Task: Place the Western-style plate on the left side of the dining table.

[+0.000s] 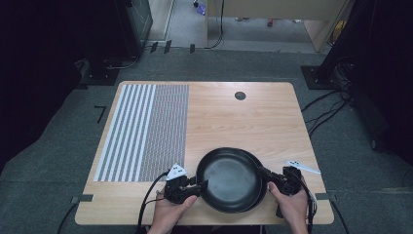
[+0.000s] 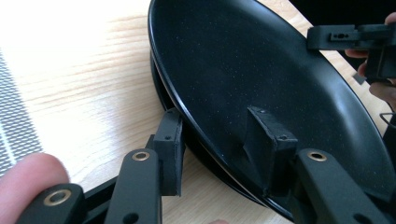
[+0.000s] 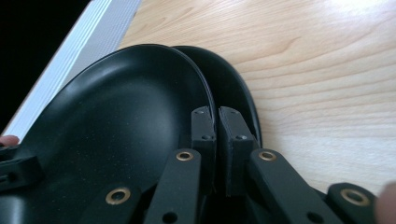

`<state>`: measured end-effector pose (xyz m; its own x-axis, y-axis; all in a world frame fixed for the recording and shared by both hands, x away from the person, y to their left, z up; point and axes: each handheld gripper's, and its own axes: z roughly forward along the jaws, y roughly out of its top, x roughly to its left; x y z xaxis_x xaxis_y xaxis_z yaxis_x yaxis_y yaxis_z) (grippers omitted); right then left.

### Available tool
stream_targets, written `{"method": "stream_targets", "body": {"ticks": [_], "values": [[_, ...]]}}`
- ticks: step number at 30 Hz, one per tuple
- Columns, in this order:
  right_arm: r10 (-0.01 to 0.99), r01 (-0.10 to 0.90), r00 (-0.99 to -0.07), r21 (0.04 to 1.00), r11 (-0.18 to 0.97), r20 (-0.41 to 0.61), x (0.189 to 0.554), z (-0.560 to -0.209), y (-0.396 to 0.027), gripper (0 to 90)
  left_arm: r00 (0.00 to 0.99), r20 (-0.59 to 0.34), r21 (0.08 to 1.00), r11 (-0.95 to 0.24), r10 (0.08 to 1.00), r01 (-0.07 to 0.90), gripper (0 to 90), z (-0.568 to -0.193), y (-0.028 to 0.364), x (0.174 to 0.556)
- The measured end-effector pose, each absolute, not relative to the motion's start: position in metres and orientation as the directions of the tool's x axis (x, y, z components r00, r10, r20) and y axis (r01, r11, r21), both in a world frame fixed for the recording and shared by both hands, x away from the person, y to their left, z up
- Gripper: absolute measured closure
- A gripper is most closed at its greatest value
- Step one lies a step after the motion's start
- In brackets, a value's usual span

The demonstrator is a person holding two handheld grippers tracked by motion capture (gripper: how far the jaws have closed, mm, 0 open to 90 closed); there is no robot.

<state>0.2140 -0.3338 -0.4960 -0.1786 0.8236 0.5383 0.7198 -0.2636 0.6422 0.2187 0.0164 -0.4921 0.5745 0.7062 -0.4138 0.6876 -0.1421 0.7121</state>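
Observation:
Two black plates lie stacked near the table's front edge. The upper plate (image 1: 229,175) (image 2: 261,70) (image 3: 116,121) sits a little left of the lower plate (image 1: 262,187) (image 3: 233,88), which shows as a crescent at its right. My left gripper (image 1: 202,185) (image 2: 219,140) straddles the left rims, one jaw outside against the lower plate's edge and one resting inside the upper plate. My right gripper (image 1: 263,173) (image 3: 216,123) is shut on the thin right rim of the upper plate, and it also appears far off as the right gripper (image 2: 345,37) in the left gripper view.
A striped and dotted mat (image 1: 141,131) covers the left part of the wooden table (image 1: 243,122). A small dark round hole (image 1: 240,95) sits near the far edge. Cables trail off the front edge and lie on the floor to the right.

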Motion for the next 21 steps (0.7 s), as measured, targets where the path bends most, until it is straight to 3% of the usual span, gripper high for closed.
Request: {"method": "stream_targets", "body": {"ticks": [4, 21], "values": [[0.813, 0.725, -0.193, 0.638, -0.259, 0.549, 0.213, -0.497, -0.329, 86.4, 0.561, -0.431, 0.707, -0.121, 0.707, 0.696, 63.5, -0.485, 0.025, 0.220], [0.769, 0.739, -0.172, 0.597, -0.313, 0.616, 0.216, -0.509, -0.324, 82.4, 0.558, -0.448, 0.699, -0.115, 0.699, 0.706, 63.2, -0.483, 0.031, 0.222]]}}
